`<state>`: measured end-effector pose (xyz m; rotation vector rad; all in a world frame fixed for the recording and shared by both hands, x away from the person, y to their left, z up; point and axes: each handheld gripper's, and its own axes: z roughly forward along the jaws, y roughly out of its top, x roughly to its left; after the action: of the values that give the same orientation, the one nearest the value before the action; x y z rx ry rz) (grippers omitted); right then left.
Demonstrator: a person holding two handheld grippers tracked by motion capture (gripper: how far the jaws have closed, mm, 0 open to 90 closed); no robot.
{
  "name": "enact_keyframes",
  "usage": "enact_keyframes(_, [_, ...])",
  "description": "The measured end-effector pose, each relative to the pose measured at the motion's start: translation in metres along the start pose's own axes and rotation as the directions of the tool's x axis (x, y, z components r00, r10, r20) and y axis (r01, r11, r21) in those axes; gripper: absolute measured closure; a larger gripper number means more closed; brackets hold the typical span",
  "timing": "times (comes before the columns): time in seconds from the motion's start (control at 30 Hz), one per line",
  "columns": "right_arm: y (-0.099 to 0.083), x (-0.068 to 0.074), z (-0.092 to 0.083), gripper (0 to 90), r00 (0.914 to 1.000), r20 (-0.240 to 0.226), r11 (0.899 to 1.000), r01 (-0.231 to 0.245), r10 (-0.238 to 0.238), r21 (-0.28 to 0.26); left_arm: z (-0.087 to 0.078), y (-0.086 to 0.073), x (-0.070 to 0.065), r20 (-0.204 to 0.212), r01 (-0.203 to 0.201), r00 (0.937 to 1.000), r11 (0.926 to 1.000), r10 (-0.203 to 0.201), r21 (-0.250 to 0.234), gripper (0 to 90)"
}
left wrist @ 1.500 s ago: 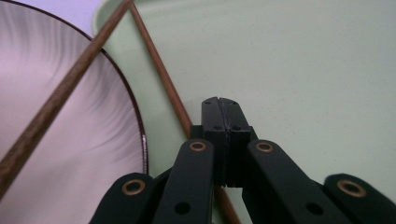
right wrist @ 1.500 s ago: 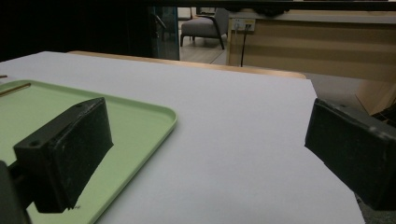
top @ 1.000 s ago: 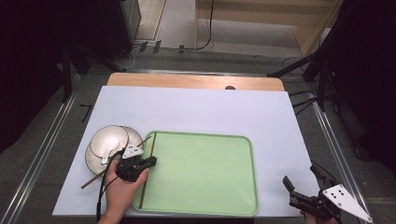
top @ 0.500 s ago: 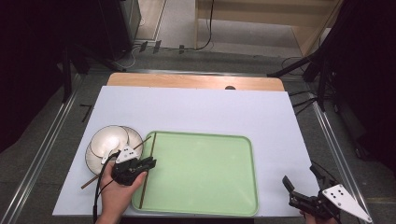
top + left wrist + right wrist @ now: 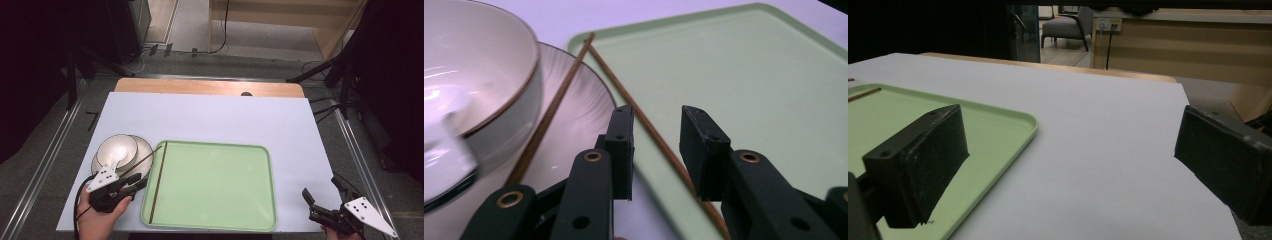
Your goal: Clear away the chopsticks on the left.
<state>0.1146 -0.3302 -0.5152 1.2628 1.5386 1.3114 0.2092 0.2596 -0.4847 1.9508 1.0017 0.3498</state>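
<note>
A brown chopstick [image 5: 159, 180] lies along the left inside edge of the green tray [image 5: 220, 185]. A second chopstick [image 5: 142, 159] slants across the white plate [image 5: 145, 150], leaning by the gold-rimmed bowl [image 5: 116, 150] that stands on it. My left gripper [image 5: 136, 182] hovers at the tray's left rim. Its jaws have just been opening. In the left gripper view the tray chopstick [image 5: 659, 145] runs under the gap of the left gripper [image 5: 656, 112], untouched. My right gripper [image 5: 320, 187] rests at the front right corner, open wide and holding nothing [image 5: 1073, 135].
Everything sits on a white mat [image 5: 225, 115] over a wooden table whose far edge [image 5: 200, 86] shows. Dark stands and cables flank the table. The tray's corner [image 5: 993, 125] lies to the left of the right gripper.
My left gripper has drawn back to the left, off the tray's edge, and its jaws have spread apart. The chopstick stays on the tray. The right gripper has kept still.
</note>
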Motion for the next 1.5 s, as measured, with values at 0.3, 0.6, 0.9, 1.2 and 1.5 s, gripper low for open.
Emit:
enact_keyframes(0.3, [0.002,0.002,-0.002,0.8,1.0000,0.000,1.000,0.007,-0.007,-0.008,-0.033,-0.013,0.021,-0.047,-0.036,0.9982,0.9994,0.035,-0.002,68.3])
enact_keyframes(0.6, [0.002,0.000,-0.003,0.8,0.9999,0.011,1.000,0.003,-0.003,-0.009,-0.054,-0.020,0.052,-0.102,-0.017,0.9947,0.9998,0.017,-0.003,71.3])
enact_keyframes(0.9, [0.002,0.002,-0.002,0.8,1.0000,0.008,1.000,0.005,-0.005,-0.006,-0.037,-0.019,0.053,-0.115,-0.021,0.9930,0.9987,0.027,0.046,71.9])
enact_keyframes(1.2, [0.001,0.001,-0.002,0.8,0.9999,0.008,1.000,0.006,-0.006,-0.003,-0.019,-0.017,0.056,-0.105,-0.018,0.9940,0.9951,0.028,0.097,77.0])
enact_keyframes(1.5, [0.002,0.002,-0.002,0.8,1.0000,0.008,1.000,0.005,-0.005,-0.004,-0.009,-0.017,0.055,-0.078,-0.035,0.9959,0.9904,0.046,0.134,83.0])
